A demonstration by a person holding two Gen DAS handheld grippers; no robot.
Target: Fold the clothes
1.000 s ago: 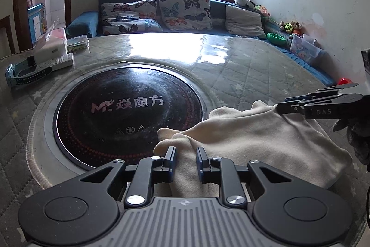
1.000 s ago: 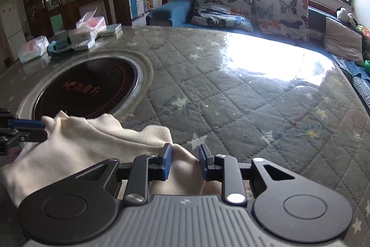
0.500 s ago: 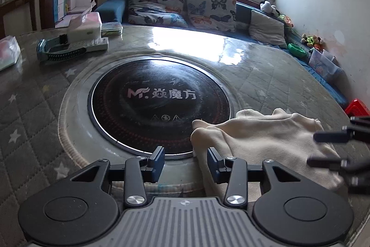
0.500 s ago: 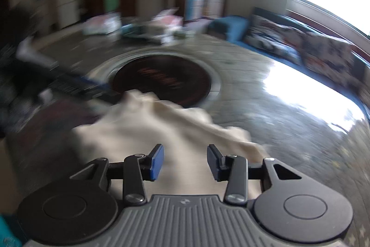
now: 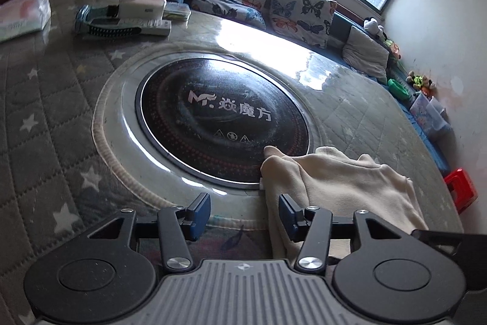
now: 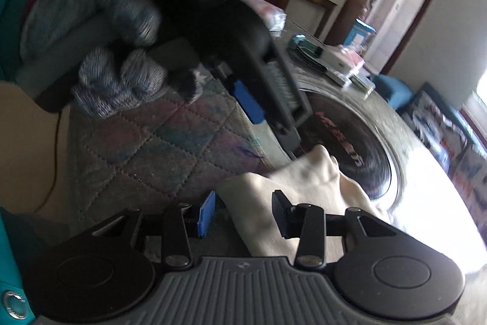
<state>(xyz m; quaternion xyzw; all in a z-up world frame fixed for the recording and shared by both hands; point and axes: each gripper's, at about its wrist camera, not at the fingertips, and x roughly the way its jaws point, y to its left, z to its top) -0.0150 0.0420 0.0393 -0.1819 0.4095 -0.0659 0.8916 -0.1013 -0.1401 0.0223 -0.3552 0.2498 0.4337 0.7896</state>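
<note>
Half of cream garment hidden behind left claw, jaws opening, empty. Right claw parted, gripping nothing. Right view blurred. Quilted desk, inset black hotplate, sofa beyond.

Black gripper with blue-padded jaws; blue-grey knit glove.
</note>
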